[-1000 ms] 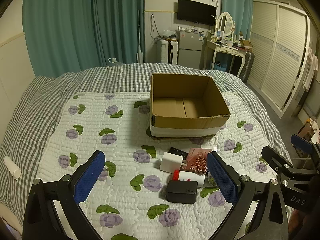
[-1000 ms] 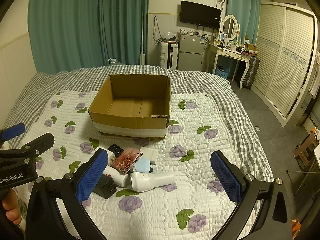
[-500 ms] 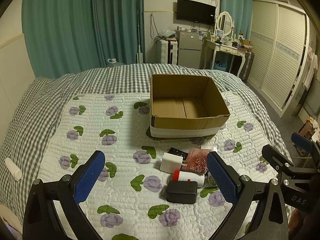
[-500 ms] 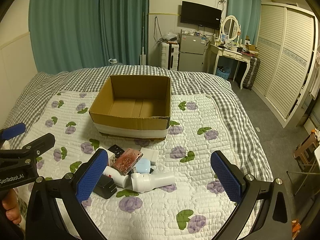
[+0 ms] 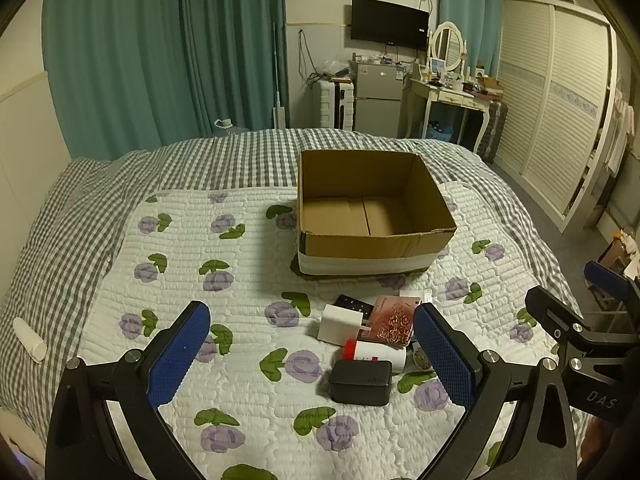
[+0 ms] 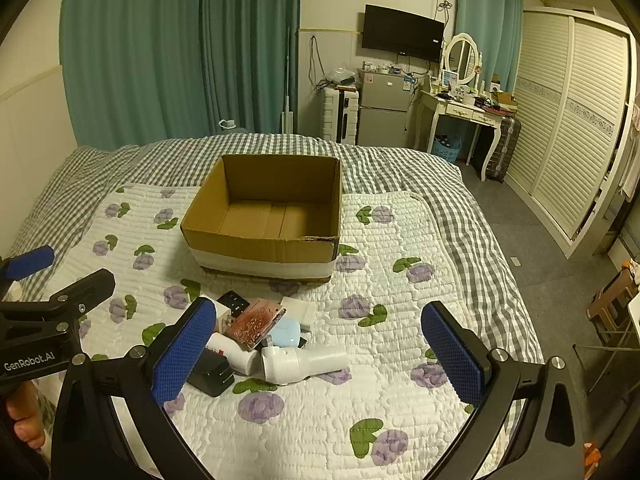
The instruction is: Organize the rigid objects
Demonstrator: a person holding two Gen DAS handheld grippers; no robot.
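Note:
An empty open cardboard box (image 5: 372,216) (image 6: 268,220) stands on the bed's floral quilt. In front of it lies a pile of small items: a black case (image 5: 361,376), a white charger cube (image 5: 340,319), a red-capped white tube (image 5: 376,357), a pink patterned card (image 5: 394,320) (image 6: 254,323), a black remote (image 6: 233,301), a light blue case (image 6: 285,333) and a white bottle (image 6: 302,362). My left gripper (image 5: 312,354) is open and empty, above the quilt before the pile. My right gripper (image 6: 320,354) is open and empty, with the pile by its left finger.
A white tube (image 5: 29,339) lies at the bed's left edge. Teal curtains, a fridge (image 6: 382,118), a dressing table (image 6: 464,110) and a louvred wardrobe (image 6: 568,120) line the room beyond. The floor drops off at the bed's right side.
Both views have shifted very slightly; the grippers stay open and the objects have not moved.

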